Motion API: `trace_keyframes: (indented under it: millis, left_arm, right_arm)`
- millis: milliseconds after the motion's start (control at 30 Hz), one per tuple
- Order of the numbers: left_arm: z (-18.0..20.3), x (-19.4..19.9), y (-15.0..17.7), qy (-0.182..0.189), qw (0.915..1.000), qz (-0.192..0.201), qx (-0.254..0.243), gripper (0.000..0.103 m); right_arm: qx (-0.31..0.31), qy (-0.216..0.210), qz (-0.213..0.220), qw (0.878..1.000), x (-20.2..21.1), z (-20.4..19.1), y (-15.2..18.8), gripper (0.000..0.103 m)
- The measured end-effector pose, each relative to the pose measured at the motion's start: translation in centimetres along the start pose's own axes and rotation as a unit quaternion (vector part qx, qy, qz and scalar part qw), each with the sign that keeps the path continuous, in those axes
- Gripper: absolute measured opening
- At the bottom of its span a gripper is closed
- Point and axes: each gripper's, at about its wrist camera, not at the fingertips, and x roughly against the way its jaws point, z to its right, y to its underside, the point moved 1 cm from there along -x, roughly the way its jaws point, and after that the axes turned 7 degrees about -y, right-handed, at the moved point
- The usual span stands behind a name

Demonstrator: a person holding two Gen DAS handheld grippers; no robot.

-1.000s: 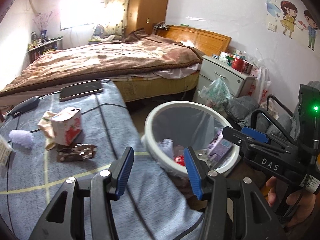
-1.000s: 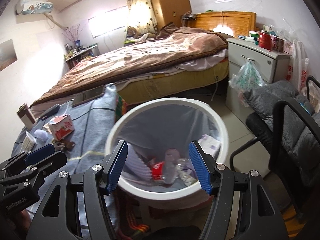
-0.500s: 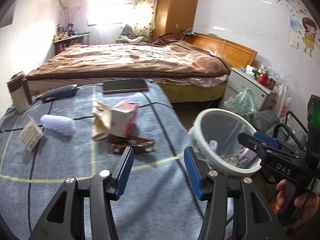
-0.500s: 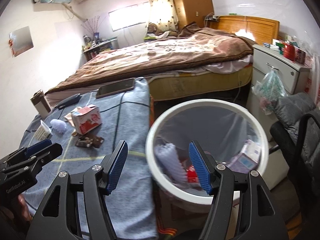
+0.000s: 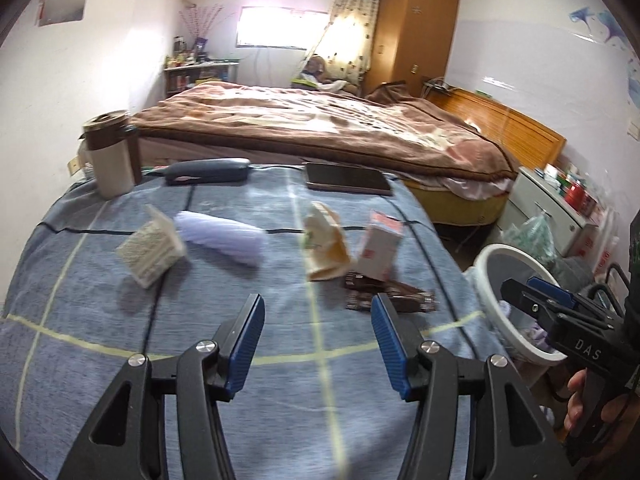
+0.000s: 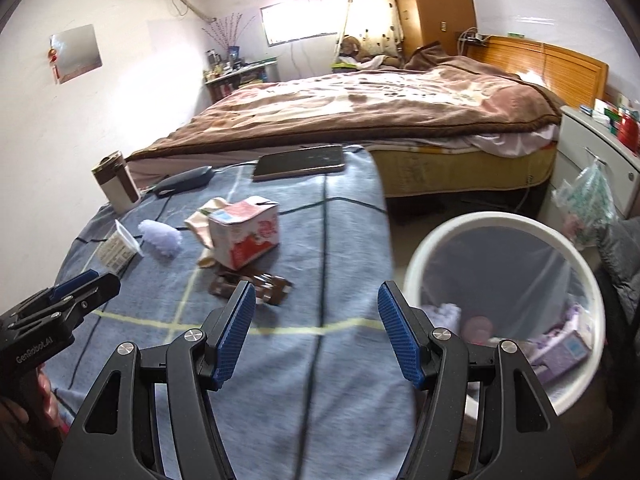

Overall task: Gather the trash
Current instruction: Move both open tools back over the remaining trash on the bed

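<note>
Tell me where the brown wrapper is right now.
The brown wrapper lies flat on the blue cloth, just in front of the pink-and-white carton. In the left wrist view it sits right of centre, near the white bin.

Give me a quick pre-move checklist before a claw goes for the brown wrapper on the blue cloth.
1. Left claw empty, its jaws just widened: ok.
2. Right claw open, empty: ok.
3. Brown wrapper lying flat, nothing on top: ok.
4. Milk carton standing right behind the wrapper, could get knocked: not ok.
5. Bin open-topped, room left inside: ok.
6. Whether wrapper and carton touch: cannot tell.
</note>
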Motion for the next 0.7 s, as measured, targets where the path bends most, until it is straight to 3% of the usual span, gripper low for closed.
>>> trace_keyframes:
  millis: [700]
  left_arm:
    - [-11.2, -3.0, -1.5, -0.067, 0.9968, -0.011, 0.041, 0.064]
  right_arm:
    - [-0.012, -0.004, -0.018, 1.000, -5.5, -4.8, -2.3, 0.065]
